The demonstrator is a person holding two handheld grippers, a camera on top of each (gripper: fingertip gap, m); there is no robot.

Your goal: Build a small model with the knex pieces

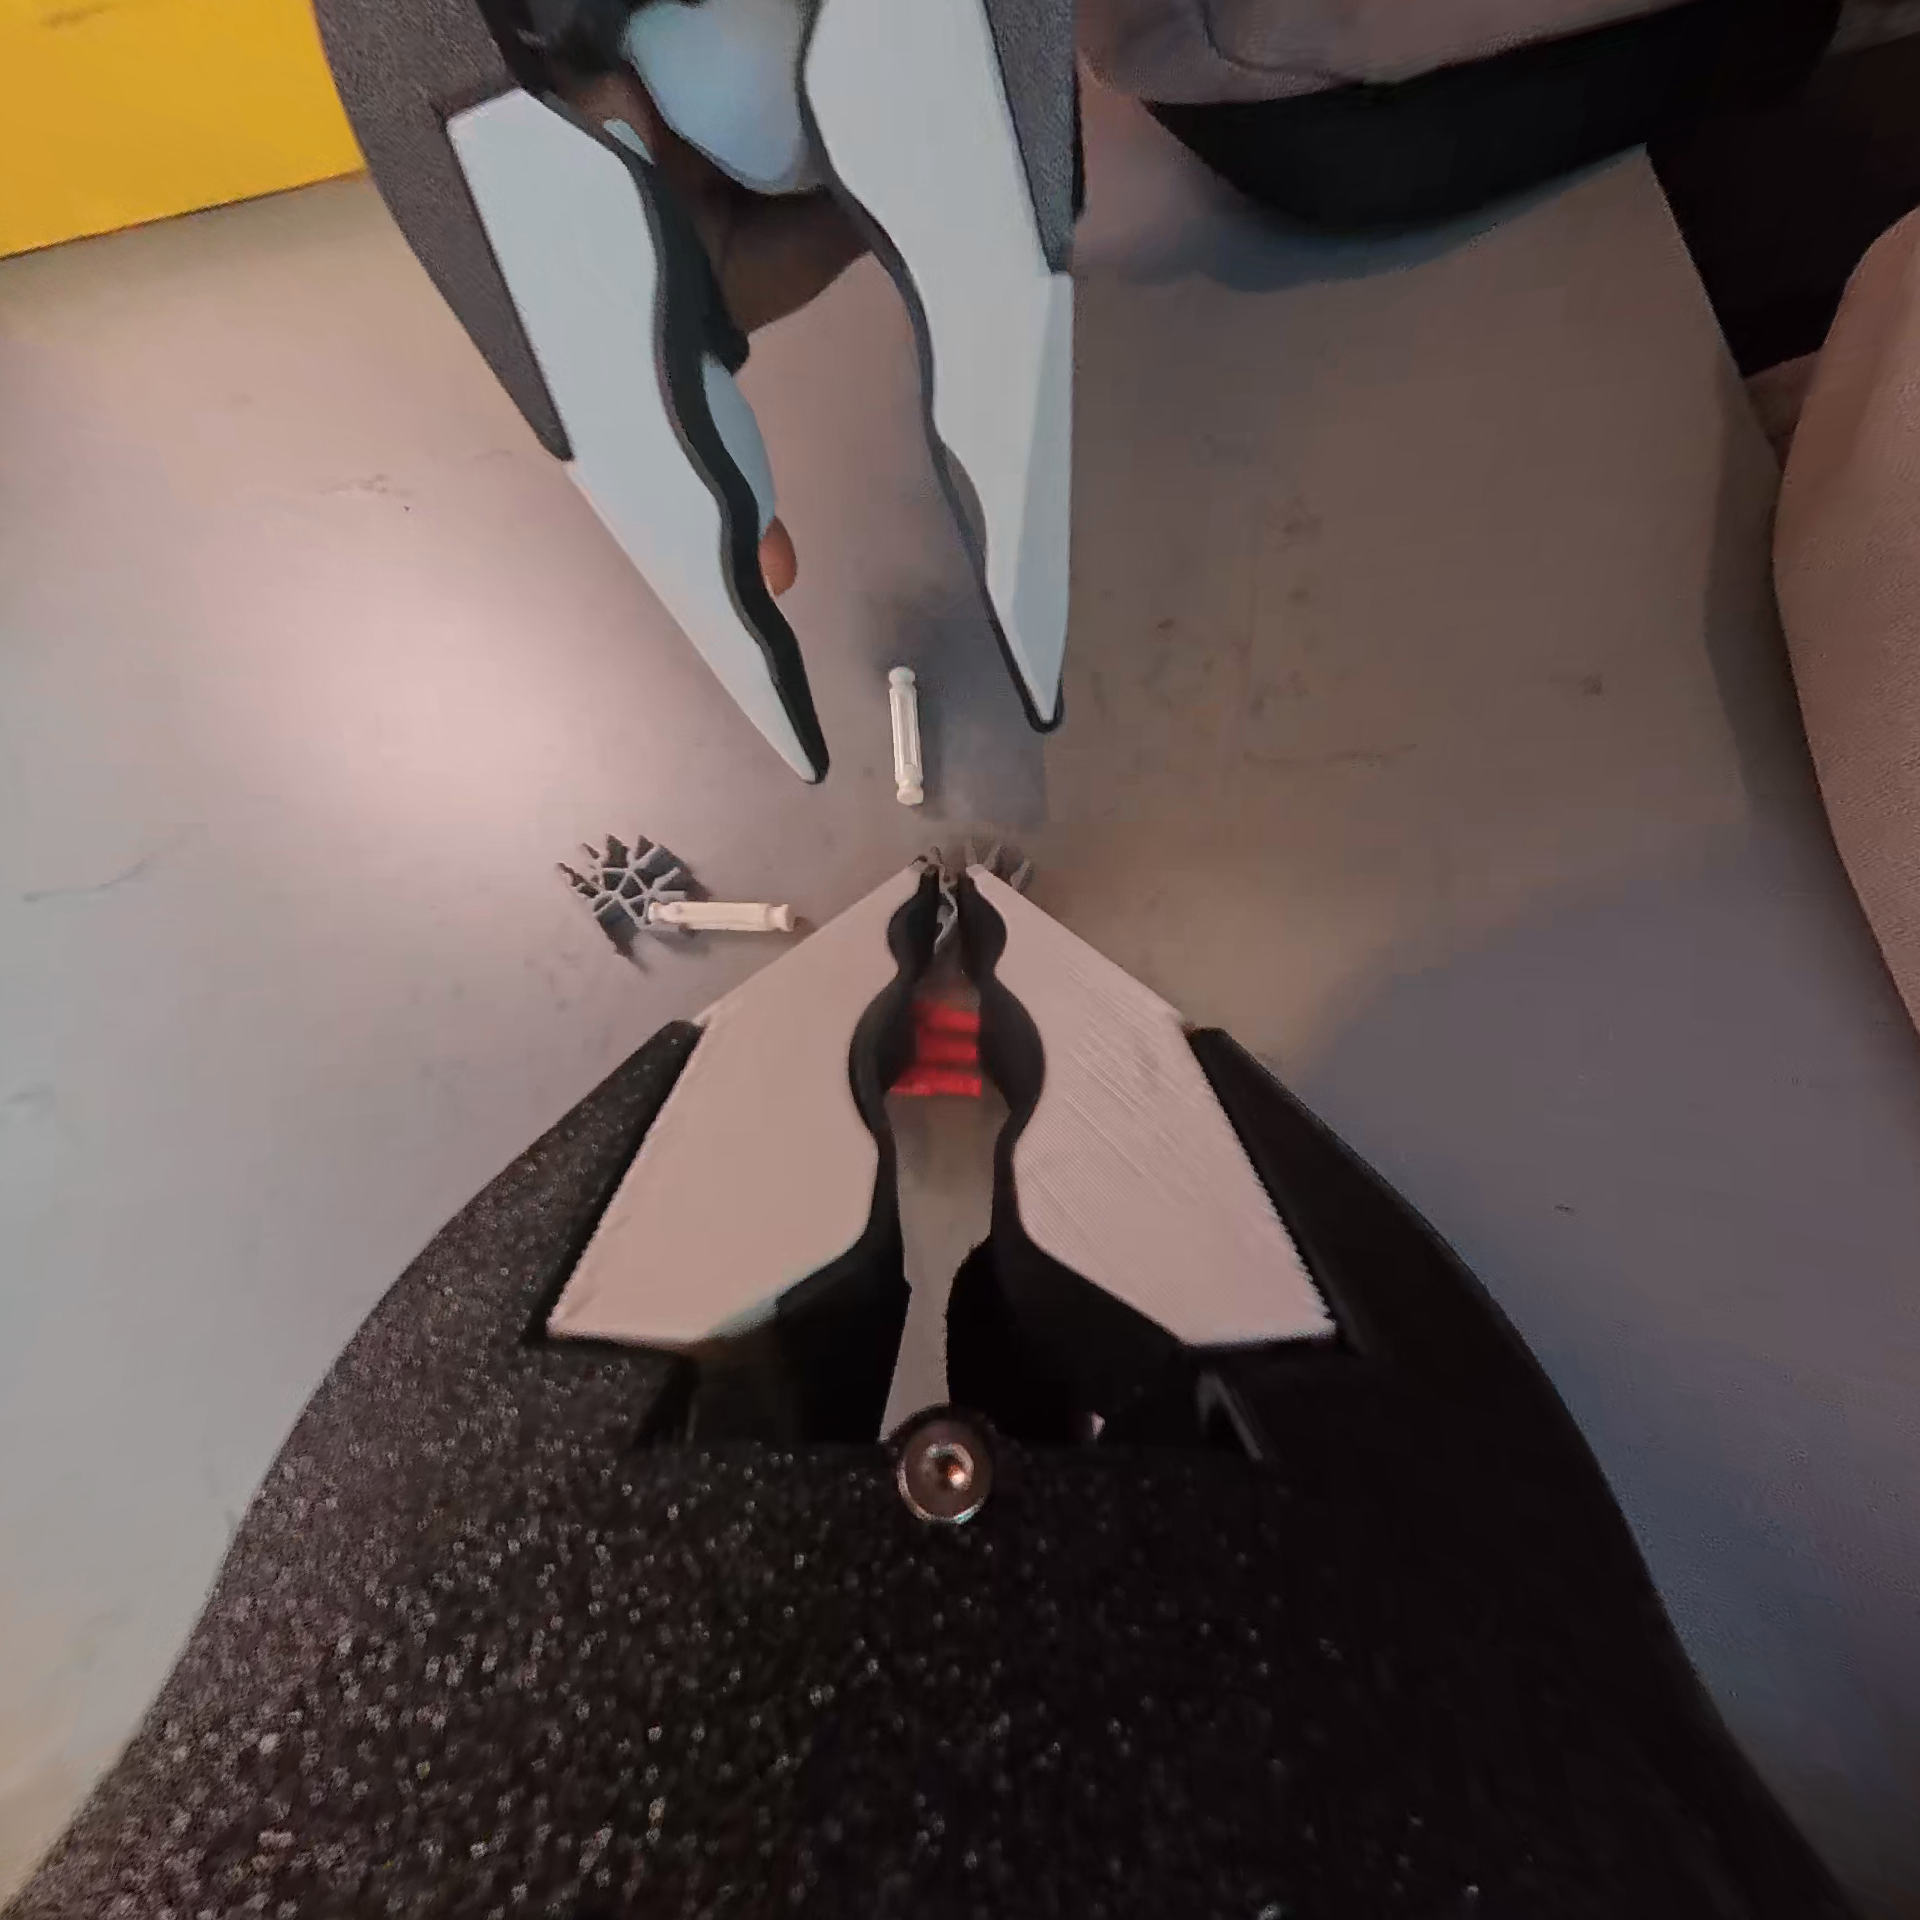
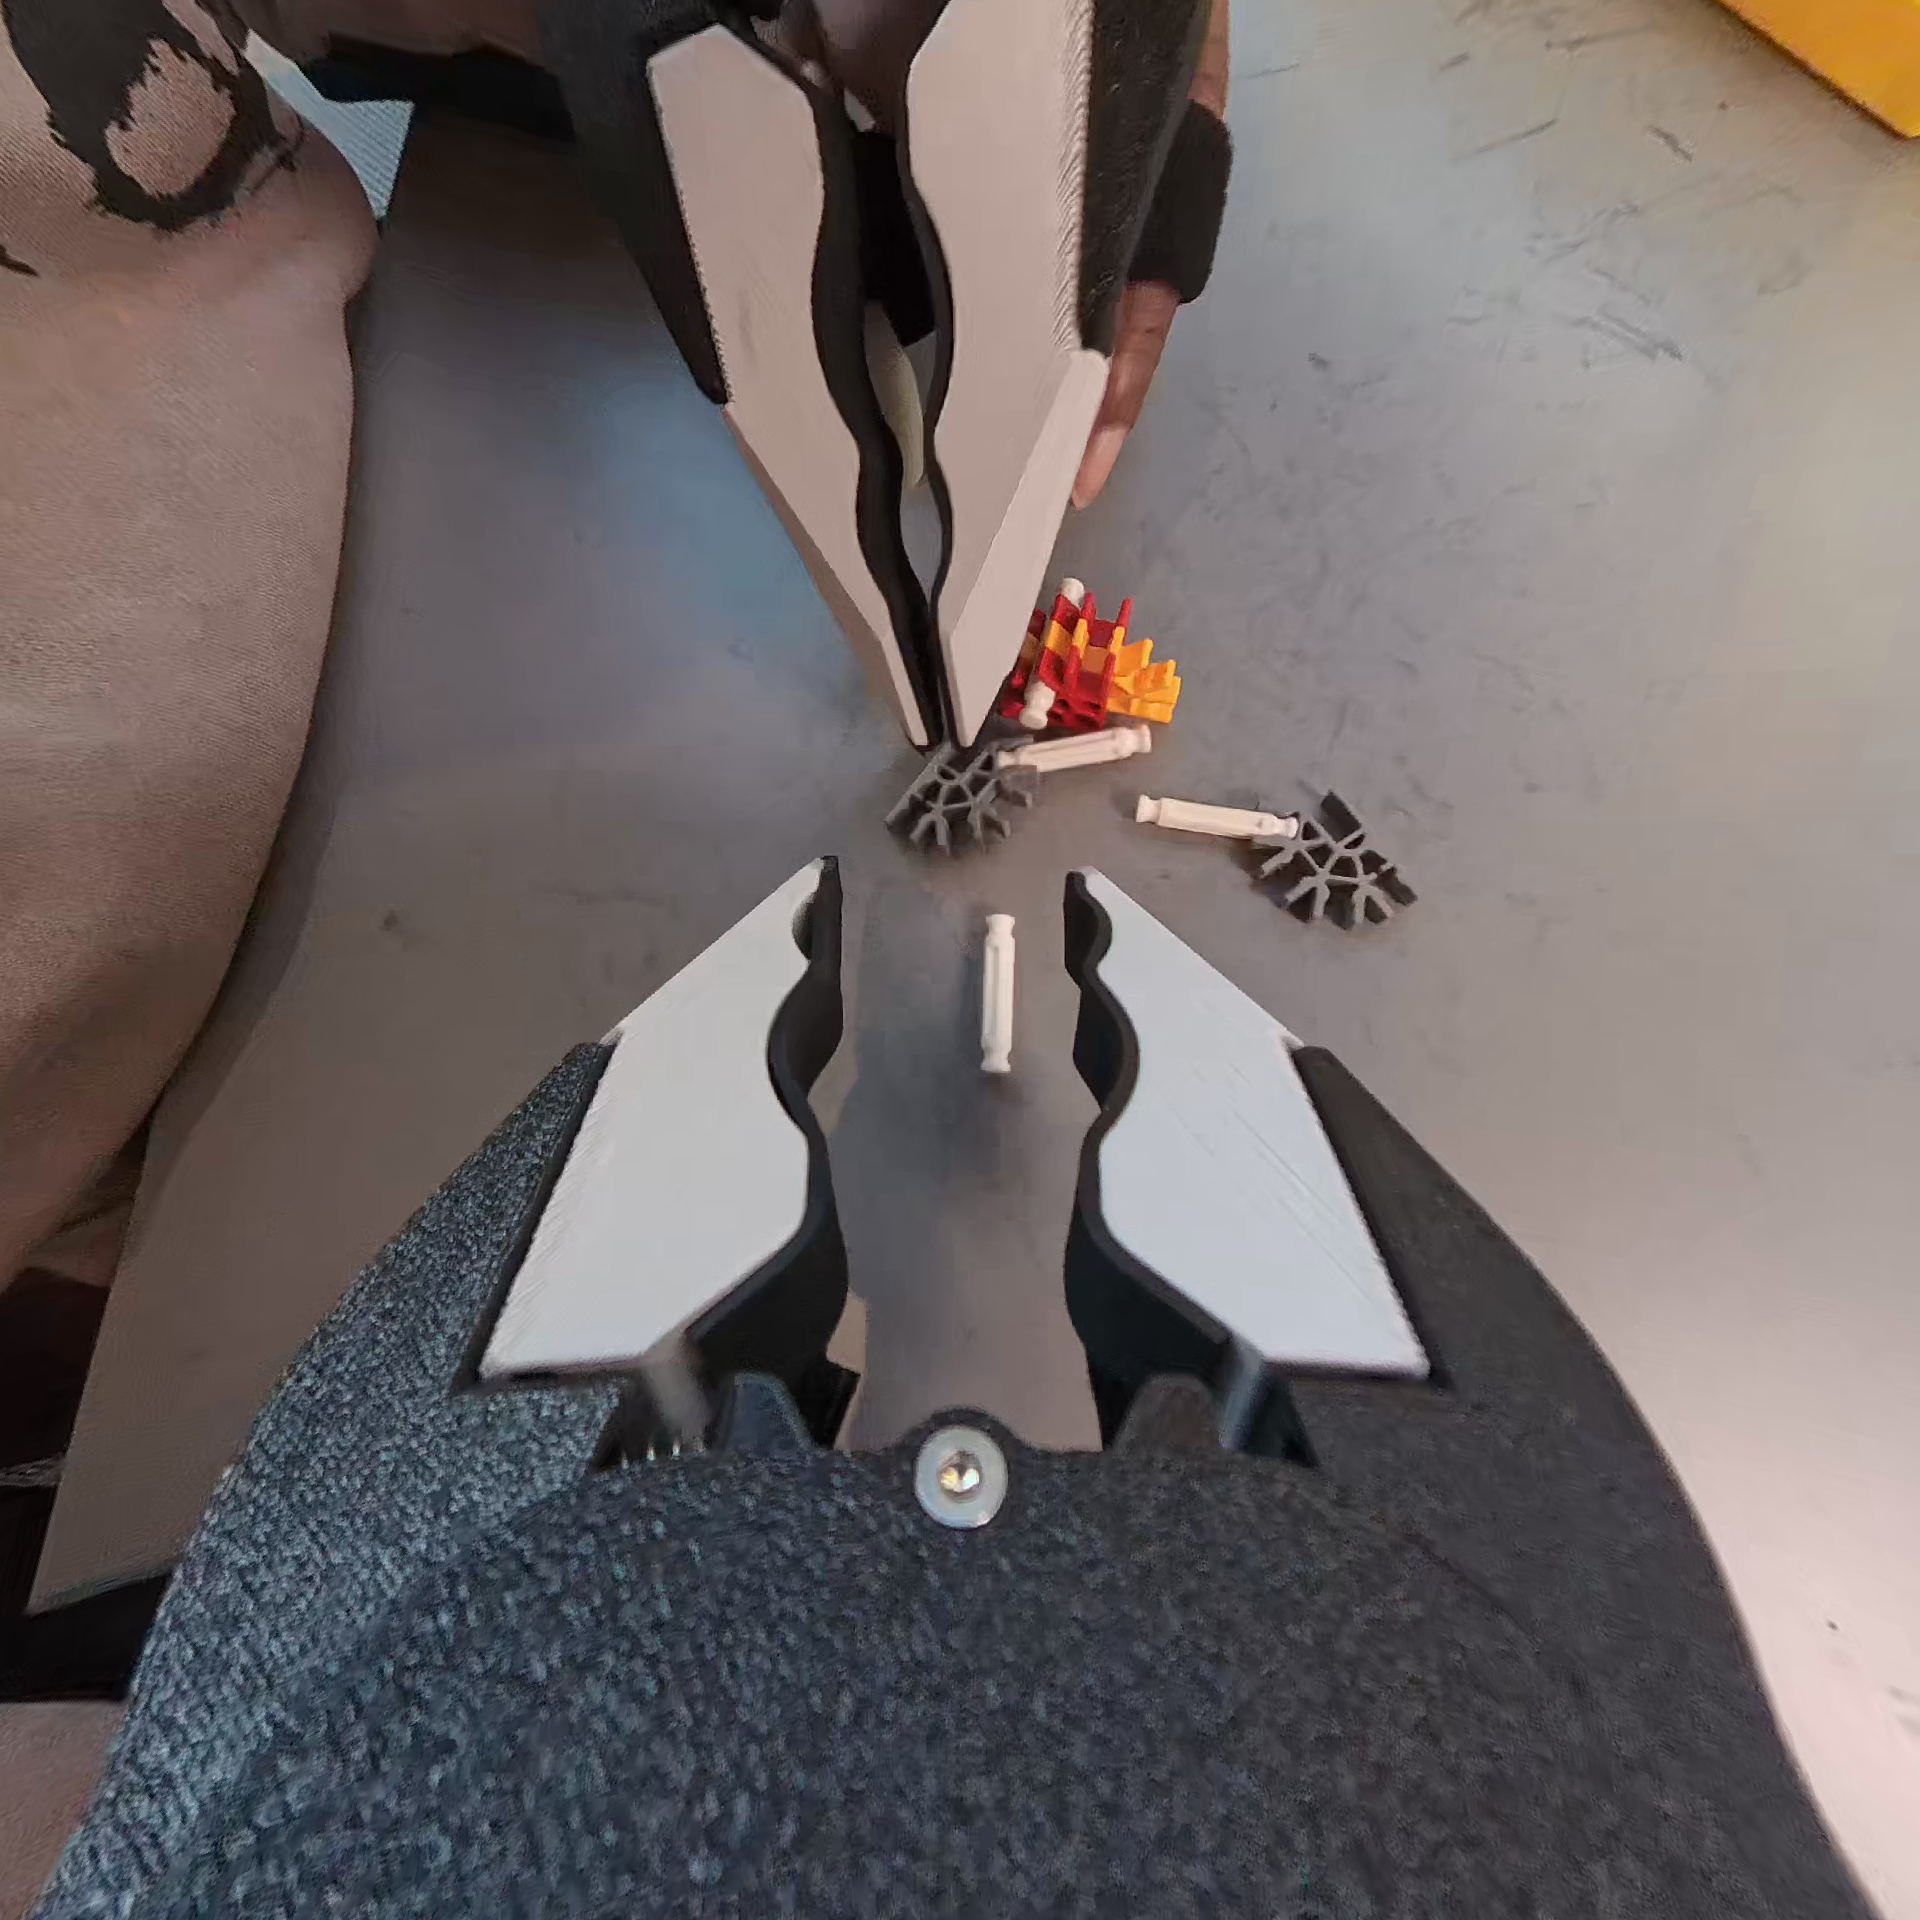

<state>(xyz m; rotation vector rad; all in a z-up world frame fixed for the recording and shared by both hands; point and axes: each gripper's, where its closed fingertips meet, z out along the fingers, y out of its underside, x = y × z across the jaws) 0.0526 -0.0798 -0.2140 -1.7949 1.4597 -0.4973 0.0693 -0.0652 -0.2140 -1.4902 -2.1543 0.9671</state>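
Likely a workshop or lab bench: scuffed grey worktop (image 2: pixel 1507 416), yellow bin (image 1: pixel 156 114) (upper left), scattered construction-toy pieces (image 2: pixel 1091 675).

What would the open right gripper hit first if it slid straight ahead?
Probably the small white plastic rod lying loose on the grey table, already between the right gripper fingers. Beyond it sits a grey snowflake-shaped connector. Height above the table is unclear.

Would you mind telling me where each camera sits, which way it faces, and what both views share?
Left wrist view: rides the left gripper, shut on a grey connector, facing the open right gripper.
Right wrist view: rides the right gripper, astride a loose white rod, facing the left gripper and a bare finger.
Shared: both grippers, the rod, grey table.
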